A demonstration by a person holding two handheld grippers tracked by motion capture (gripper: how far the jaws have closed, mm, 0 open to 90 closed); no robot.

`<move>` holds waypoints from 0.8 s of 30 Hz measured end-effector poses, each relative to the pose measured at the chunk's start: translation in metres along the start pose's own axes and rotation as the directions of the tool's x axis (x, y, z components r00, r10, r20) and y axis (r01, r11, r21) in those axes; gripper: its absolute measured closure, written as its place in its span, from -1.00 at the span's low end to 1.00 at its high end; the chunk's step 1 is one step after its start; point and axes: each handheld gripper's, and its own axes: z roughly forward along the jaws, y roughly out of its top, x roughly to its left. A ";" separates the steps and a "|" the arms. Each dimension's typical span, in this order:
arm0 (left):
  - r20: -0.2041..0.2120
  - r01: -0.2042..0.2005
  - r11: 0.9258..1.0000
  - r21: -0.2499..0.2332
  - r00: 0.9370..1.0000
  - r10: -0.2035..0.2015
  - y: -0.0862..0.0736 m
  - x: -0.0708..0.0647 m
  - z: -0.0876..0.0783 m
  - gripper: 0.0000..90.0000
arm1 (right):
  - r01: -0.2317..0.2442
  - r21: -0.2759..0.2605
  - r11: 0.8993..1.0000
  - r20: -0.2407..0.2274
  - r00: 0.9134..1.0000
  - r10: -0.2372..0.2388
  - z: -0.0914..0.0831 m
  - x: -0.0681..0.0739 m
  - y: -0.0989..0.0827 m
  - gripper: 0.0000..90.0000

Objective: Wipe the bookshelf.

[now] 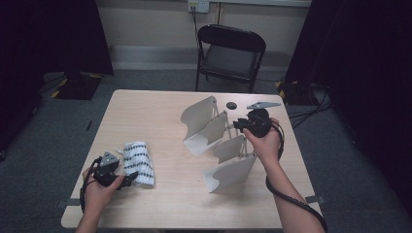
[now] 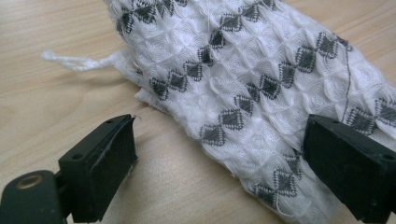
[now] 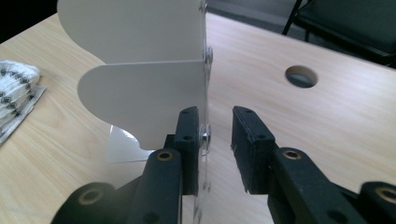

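The white folding rack stands right of centre on the table, its clear spine between the parted jaws of my right gripper, neither pad pressing it. My left gripper rests open near the table's front left, jaws straddling the patterned white cloth.

- The high view looks forward and down from above the person's side onto the whole desk, from far off, facing the chair beyond its far edge.
- The left gripper view sits low and very close above the patterned cloth near the desk's near left corner.
- The right gripper view looks level across the desk, close behind the white panel rack; it shares the cloth and desk hole with the high view.
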 end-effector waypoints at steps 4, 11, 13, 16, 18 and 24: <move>-0.001 -0.001 1.000 0.000 1.000 0.001 0.000 0.000 0.000 -0.79 | 0.022 0.000 1.000 0.014 1.000 -0.022 -0.018 0.005 -0.001 0.46; -0.003 0.008 1.000 -0.004 1.000 -0.008 0.000 -0.001 0.000 -0.79 | 0.014 -0.004 1.000 -0.016 1.000 -0.014 -0.042 0.008 -0.013 0.34; -0.003 0.008 1.000 -0.004 1.000 -0.008 0.000 -0.001 0.000 -0.79 | 0.020 -0.003 1.000 -0.023 1.000 -0.020 -0.045 0.011 -0.015 0.34; -0.004 0.008 1.000 -0.004 1.000 -0.008 0.000 -0.001 0.000 -0.79 | 0.039 0.020 0.999 -0.023 0.999 -0.038 -0.046 0.016 -0.020 0.37; -0.003 0.005 1.000 -0.001 1.000 -0.005 0.000 -0.001 0.000 -0.79 | 0.022 0.021 1.000 -0.017 1.000 -0.022 -0.046 0.015 -0.022 0.37; -0.004 0.005 1.000 0.000 1.000 -0.005 0.000 -0.001 0.000 -0.79 | 0.010 0.045 0.999 -0.018 1.000 -0.009 -0.042 0.012 -0.030 0.50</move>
